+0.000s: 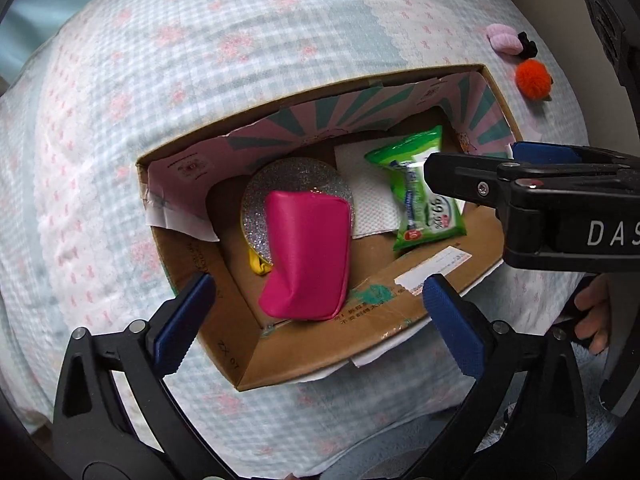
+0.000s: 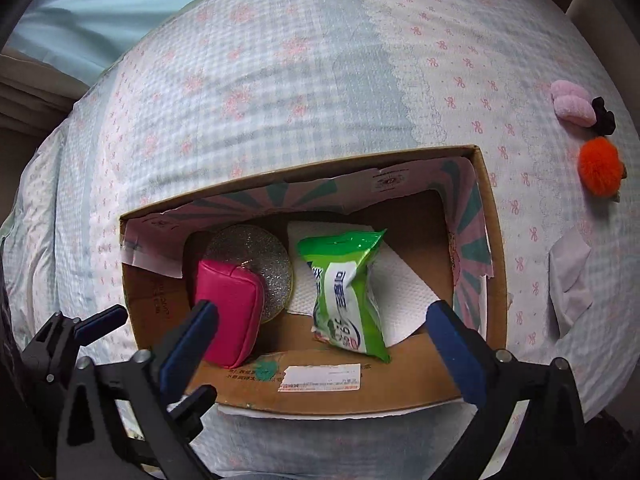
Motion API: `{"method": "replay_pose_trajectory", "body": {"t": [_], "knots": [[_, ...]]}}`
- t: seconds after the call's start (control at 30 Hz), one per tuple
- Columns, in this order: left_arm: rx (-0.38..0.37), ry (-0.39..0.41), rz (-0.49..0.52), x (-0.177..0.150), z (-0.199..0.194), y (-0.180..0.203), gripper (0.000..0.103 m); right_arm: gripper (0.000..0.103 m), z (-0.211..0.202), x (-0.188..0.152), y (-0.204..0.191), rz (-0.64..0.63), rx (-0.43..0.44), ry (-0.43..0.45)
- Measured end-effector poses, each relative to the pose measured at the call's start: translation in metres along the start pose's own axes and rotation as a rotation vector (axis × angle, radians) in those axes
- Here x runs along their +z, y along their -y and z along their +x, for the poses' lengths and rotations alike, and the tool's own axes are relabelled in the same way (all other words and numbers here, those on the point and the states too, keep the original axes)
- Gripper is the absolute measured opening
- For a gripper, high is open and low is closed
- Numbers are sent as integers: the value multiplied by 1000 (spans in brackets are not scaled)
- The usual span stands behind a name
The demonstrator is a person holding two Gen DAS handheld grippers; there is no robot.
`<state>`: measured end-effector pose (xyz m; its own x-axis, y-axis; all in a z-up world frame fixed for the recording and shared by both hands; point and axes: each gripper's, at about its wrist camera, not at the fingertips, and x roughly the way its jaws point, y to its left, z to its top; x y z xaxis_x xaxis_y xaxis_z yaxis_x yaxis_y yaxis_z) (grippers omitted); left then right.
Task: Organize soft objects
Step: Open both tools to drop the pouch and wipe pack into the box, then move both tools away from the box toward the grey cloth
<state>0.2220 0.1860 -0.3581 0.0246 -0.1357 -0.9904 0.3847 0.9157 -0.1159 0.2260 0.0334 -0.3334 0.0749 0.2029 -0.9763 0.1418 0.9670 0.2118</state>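
Observation:
An open cardboard box [image 1: 400, 312] [image 2: 494, 216] lies on the bed. Inside it are a pink pouch [image 1: 308, 256] [image 2: 230, 316], a silver glitter disc [image 1: 296, 178] [image 2: 256, 256], a green wipes pack [image 1: 420, 184] [image 2: 348, 292] and a white paper towel [image 1: 368, 196] [image 2: 404, 292]. My left gripper [image 1: 320, 320] is open and empty above the box's near edge. My right gripper [image 2: 324, 344] is open and empty over the box front; it also reaches in from the right in the left wrist view [image 1: 472, 172]. A pink fluffy clip [image 2: 572, 102], a black clip [image 2: 604, 118] and an orange pompom [image 2: 600, 164] lie on the bed to the right.
The bed has a pale checked quilt [image 2: 280, 80] with pink bows. A white cloth scrap [image 2: 568, 280] lies right of the box. A small yellow item [image 1: 258, 266] peeks from under the disc. A hand [image 1: 596, 316] shows at the right edge.

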Motion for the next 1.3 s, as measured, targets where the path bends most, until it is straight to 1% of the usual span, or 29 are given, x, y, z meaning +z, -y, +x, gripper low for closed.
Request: {"method": "replay_pose_trajectory", "body": {"t": [0.1, 0.17, 0.27, 0.37, 0.73, 0.9, 1.03, 1.17, 1.3], "knots": [[10, 0, -8, -3, -3, -3, 103, 103, -1, -5, 2, -8, 17, 2], [8, 6, -28, -5, -6, -5, 103, 103, -5, -9, 1, -19, 23, 35], [10, 28, -60, -8, -14, -8, 103, 103, -11, -15, -2, -47, 31, 55], [14, 53, -80, -12, -24, -8, 103, 103, -19, -20, -1, -44, 43, 70], [31, 130, -98, -42, -57, 14, 103, 103, -56, -50, 14, -37, 49, 127], [32, 175, -108, -58, -77, 25, 103, 103, -85, -69, 20, -68, 18, 184], [11, 231, -125, -69, -96, 34, 103, 103, -113, -89, 29, -79, -15, 245], [-14, 276, -135, -72, -109, 45, 103, 103, -136, -110, 40, -89, -61, 295], [-8, 306, -125, -67, -120, 64, 103, 103, -153, -124, 64, -63, -63, 328]]}}
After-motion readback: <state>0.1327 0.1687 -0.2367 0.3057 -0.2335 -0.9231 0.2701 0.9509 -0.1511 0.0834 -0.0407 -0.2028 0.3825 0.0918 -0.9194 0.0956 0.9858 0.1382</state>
